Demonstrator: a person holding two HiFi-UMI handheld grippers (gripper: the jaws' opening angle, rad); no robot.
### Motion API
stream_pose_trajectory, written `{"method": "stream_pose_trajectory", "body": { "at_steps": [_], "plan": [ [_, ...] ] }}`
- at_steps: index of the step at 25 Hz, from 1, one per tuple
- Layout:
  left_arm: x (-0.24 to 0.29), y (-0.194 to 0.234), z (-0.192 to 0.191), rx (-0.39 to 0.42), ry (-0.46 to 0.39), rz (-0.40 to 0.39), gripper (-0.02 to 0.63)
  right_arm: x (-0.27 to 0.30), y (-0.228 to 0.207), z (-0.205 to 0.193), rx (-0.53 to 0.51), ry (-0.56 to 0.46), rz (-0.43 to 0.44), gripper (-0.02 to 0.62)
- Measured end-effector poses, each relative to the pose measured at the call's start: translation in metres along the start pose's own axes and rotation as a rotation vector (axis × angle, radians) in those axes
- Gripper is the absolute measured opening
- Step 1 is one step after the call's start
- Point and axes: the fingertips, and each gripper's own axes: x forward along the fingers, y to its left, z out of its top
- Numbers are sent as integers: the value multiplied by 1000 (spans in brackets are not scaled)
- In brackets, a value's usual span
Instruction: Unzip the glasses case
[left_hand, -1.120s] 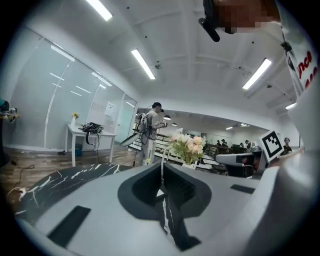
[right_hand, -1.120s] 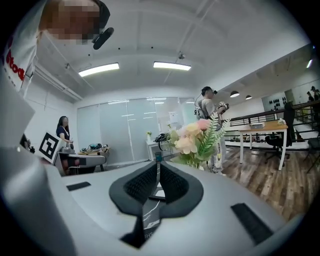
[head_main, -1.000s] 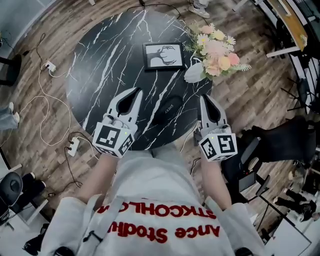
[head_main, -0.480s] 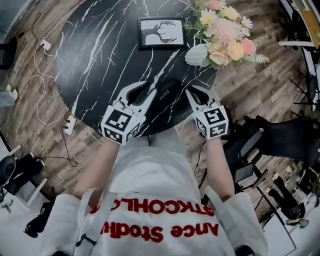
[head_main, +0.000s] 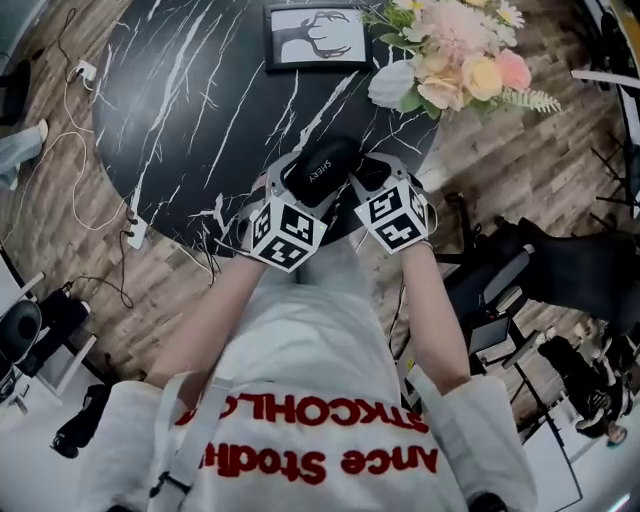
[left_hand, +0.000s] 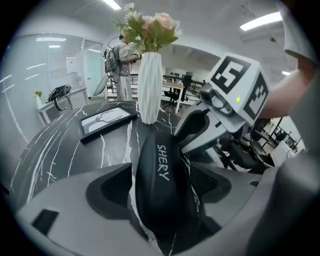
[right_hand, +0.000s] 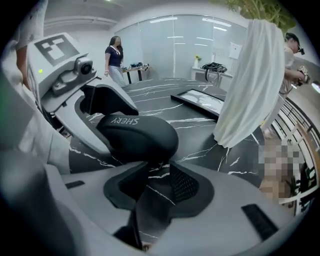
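Grip is the weak point. Left gripper (head_main: 298, 190) straddles the near end of the case (left_hand: 162, 185); its jaws have just opened wide and aren't pressing on it. Right gripper (right_hand: 167, 185), also just opened, has only bare table (head_main: 200, 110) between its jaws, with the case's end just ahead. The shell looks smooth and domed, so a shallow pinch could squirt it out. It lies near the table's front edge, and a tug with 1 loose hold may drag it off. No zip pull shows, so the right may miss it. Beyond, the vase (right_hand: 250, 85) stands near enough to be knocked.
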Motion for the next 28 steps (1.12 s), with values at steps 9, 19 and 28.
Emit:
{"method": "stream_pose_trajectory", "body": {
  "at_steps": [9,19,28],
  "plan": [
    [8,10,-12,4,69,-71,341,11,3,3,-3,60,18,73],
    [4,14,-13,-31,77,-89,337,11,3,5,-26,94,52,17],
    [-1,7,-18,29,116,-121,331,4,-1,2,-33,95,49,14]
  ]
}}
